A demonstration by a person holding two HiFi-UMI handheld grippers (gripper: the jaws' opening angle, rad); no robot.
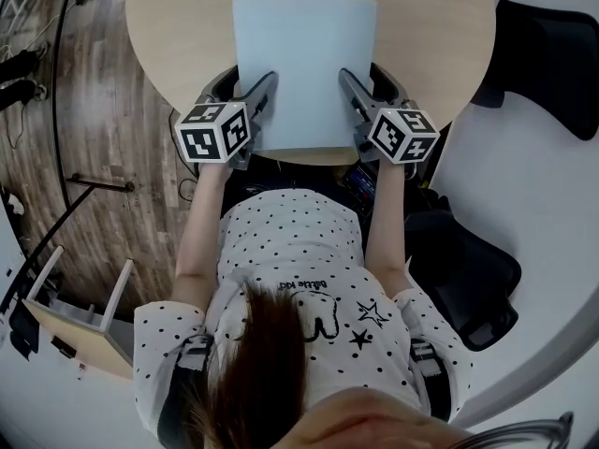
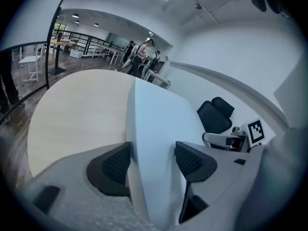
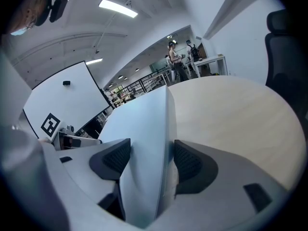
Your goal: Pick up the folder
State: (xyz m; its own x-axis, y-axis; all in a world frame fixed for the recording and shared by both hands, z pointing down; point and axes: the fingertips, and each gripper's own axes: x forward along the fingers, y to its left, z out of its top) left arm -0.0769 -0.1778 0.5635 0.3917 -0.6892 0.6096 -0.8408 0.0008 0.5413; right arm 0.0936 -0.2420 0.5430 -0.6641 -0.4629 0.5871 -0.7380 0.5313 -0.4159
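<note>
A pale blue folder (image 1: pixel 304 64) lies over the near part of a round wooden table (image 1: pixel 178 26). My left gripper (image 1: pixel 245 87) is shut on the folder's left edge near its front corner. My right gripper (image 1: pixel 368 80) is shut on the right edge, opposite. In the left gripper view the folder (image 2: pixel 159 114) fills the gap at the gripper (image 2: pixel 151 160), a ribbed pad on each face. The right gripper view shows the same: the folder (image 3: pixel 144 124) runs on edge through the gripper (image 3: pixel 151 160). Its near end looks raised off the tabletop (image 3: pixel 231 109).
A black office chair (image 1: pixel 547 54) stands right of the table, and another (image 1: pixel 468 269) by the person's right side. A light wooden stool (image 1: pixel 75 325) sits on the floor at lower left. Bare tabletop (image 2: pixel 77 109) spreads left of the folder. People stand far off in the room.
</note>
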